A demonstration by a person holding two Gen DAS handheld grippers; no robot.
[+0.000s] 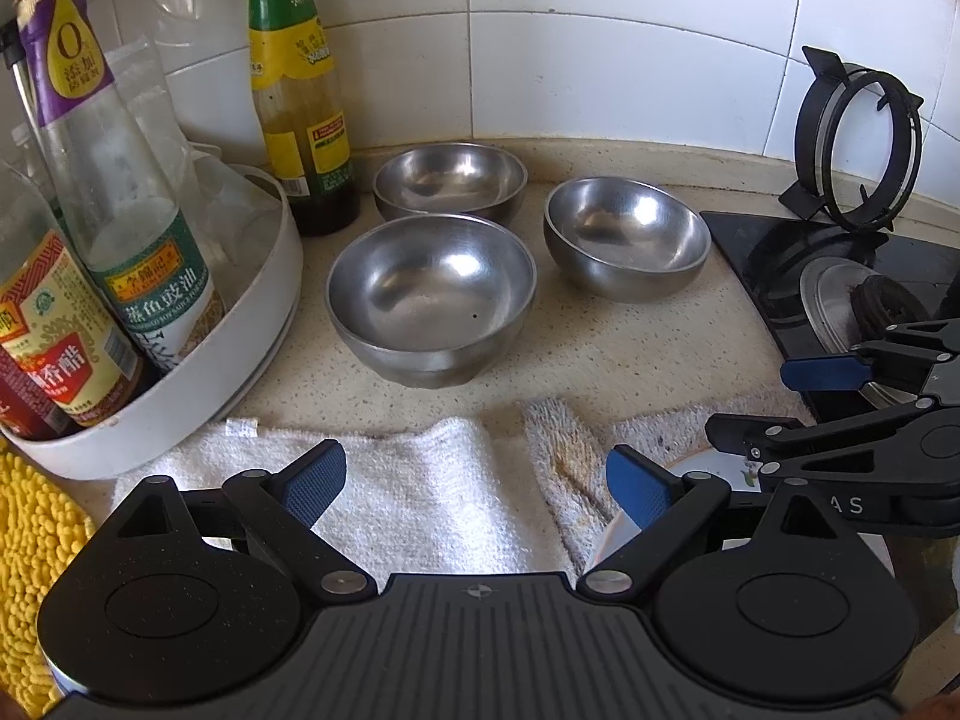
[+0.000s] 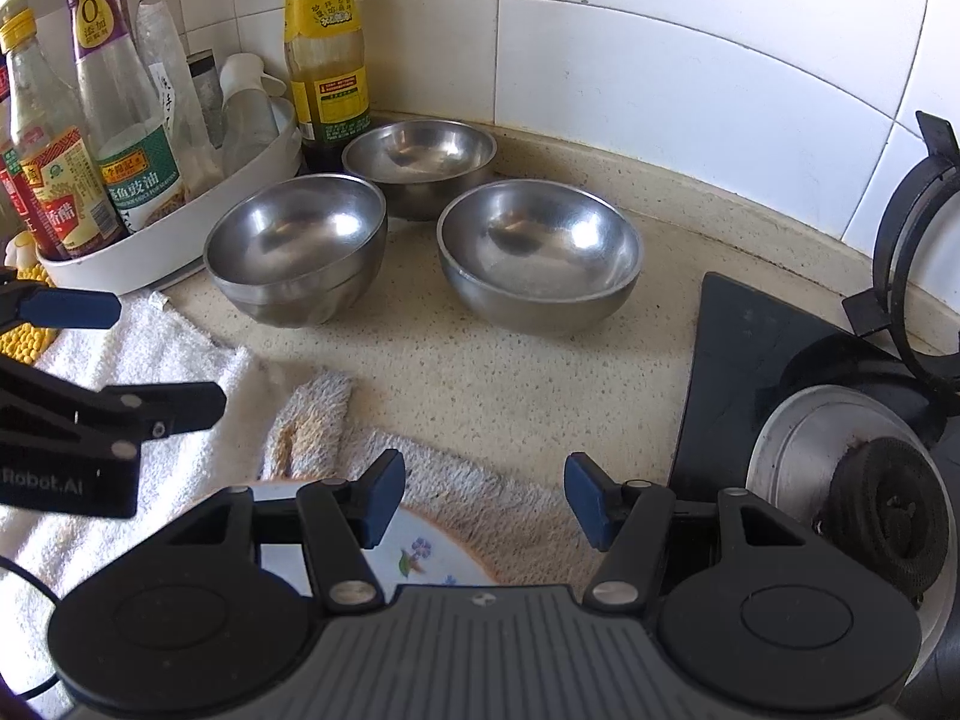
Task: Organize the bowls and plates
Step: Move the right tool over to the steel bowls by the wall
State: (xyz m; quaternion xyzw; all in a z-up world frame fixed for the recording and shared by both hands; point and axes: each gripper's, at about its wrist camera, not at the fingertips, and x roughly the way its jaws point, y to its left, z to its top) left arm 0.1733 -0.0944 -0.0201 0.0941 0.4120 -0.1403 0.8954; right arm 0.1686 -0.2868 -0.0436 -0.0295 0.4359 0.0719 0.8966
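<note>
Three empty steel bowls stand upright on the speckled counter: a near left bowl (image 1: 431, 294) (image 2: 295, 246), a back bowl (image 1: 450, 180) (image 2: 420, 165) and a right bowl (image 1: 627, 234) (image 2: 538, 252). A white plate with a flower pattern (image 2: 432, 546) (image 1: 714, 468) lies on the towel under the grippers, mostly hidden. My left gripper (image 1: 474, 489) is open and empty above the towel, short of the bowls. My right gripper (image 2: 483, 498) is open and empty above the plate; it also shows at the right edge of the left wrist view (image 1: 774, 408).
A white tray (image 1: 252, 336) (image 2: 180, 252) of sauce bottles stands at the left. A tall green-capped bottle (image 1: 300, 90) (image 2: 324, 54) stands behind the bowls. A black gas hob (image 1: 840, 276) (image 2: 810, 420) with a tilted pan support lies to the right. White towels (image 1: 420, 492) (image 2: 180, 420) cover the near counter.
</note>
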